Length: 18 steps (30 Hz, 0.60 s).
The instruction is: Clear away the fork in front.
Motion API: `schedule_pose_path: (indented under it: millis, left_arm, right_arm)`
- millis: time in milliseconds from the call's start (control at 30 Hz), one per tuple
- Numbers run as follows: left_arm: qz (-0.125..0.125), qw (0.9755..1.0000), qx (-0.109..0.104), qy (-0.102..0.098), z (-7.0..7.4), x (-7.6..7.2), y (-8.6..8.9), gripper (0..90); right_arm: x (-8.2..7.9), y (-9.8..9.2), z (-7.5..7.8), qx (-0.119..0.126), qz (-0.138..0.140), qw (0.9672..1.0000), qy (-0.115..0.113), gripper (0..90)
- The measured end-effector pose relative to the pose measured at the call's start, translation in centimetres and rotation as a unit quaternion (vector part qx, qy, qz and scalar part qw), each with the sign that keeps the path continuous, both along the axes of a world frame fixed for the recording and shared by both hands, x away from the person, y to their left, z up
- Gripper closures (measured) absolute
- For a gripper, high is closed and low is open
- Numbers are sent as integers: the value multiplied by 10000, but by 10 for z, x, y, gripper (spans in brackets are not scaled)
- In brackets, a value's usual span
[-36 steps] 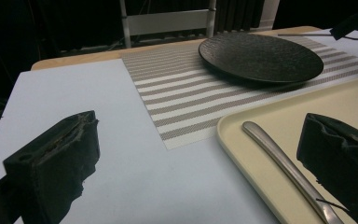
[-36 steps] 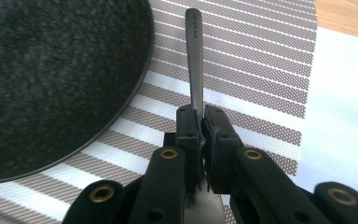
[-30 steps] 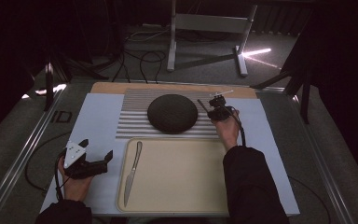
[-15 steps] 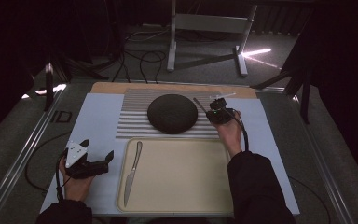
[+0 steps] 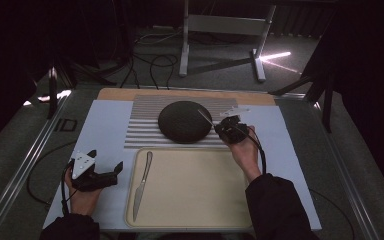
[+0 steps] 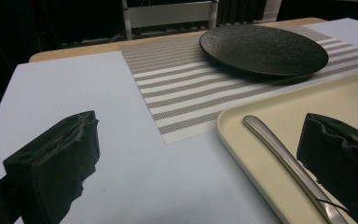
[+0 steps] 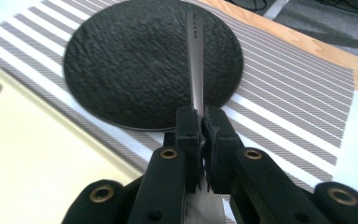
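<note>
A round black plate [image 5: 185, 121] [image 7: 144, 60] [image 6: 263, 49] sits on a striped placemat [image 5: 142, 125]. My right gripper [image 5: 219, 128] [image 7: 200, 116] hovers at the plate's right rim, shut on a slim metal piece of cutlery [image 5: 205, 117] [image 7: 195, 56] whose handle points out over the plate. A table knife [image 5: 142, 182] [image 6: 284, 158] lies along the left side of a beige tray [image 5: 195, 200] [image 6: 242, 116]. My left gripper [image 5: 105, 161] [image 6: 200, 123] rests open on the pale mat left of the tray, with nothing between its jaws.
A pale blue-white mat [image 5: 102, 125] covers the table under the placemat and tray, with a wooden strip [image 5: 120, 94] at its far edge. Metal rails run along both table sides. A metal stand [image 5: 220, 30] and cables sit on the floor beyond.
My right gripper has drawn back toward the near side with the cutlery, and the handle now reaches over the plate's right rim. The left gripper has stayed put.
</note>
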<state>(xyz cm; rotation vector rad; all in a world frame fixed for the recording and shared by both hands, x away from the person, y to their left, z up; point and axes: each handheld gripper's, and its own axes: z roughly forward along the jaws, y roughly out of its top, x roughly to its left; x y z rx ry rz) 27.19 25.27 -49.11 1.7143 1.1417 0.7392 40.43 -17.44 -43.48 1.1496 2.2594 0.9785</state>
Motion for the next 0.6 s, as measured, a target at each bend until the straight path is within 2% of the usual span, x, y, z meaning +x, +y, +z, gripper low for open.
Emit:
schedule_pose_path:
  millis: [67, 233, 267, 300, 467, 500, 533, 600]
  left_arm:
    - [-4, 10000, 9, 13, 0, 0, -1, 1]
    - [-4, 10000, 11, 29, 0, 0, -1, 1]
    - [-4, 10000, 11, 29, 0, 0, -1, 1]
    - [-18, 10000, 28, 42, 0, 0, -2, 1]
    - [-12, 10000, 23, 34, 0, 0, -2, 1]
    - [-10, 10000, 22, 35, 0, 0, -2, 2]
    - [-7, 10000, 18, 33, 0, 0, -2, 2]
    - [-58, 9999, 57, 69, 0, 0, -2, 1]
  right_arm:
    - [-3, 1, 0, 44, 14, 10000, -27, 858]
    - [-19, 6, -3, 399, 164, 9990, -109, 858]
    - [-19, 6, -3, 399, 164, 9990, -109, 858]
    - [-27, 10, -6, 467, 268, 9984, -159, 858]
    - [-41, 18, -10, 471, 433, 9974, -321, 858]
    - [-48, 21, -9, 456, 562, 9964, -432, 859]
    - [-48, 21, -9, 456, 562, 9964, -432, 859]
    - [-57, 23, -7, 564, 676, 9944, -576, 858]
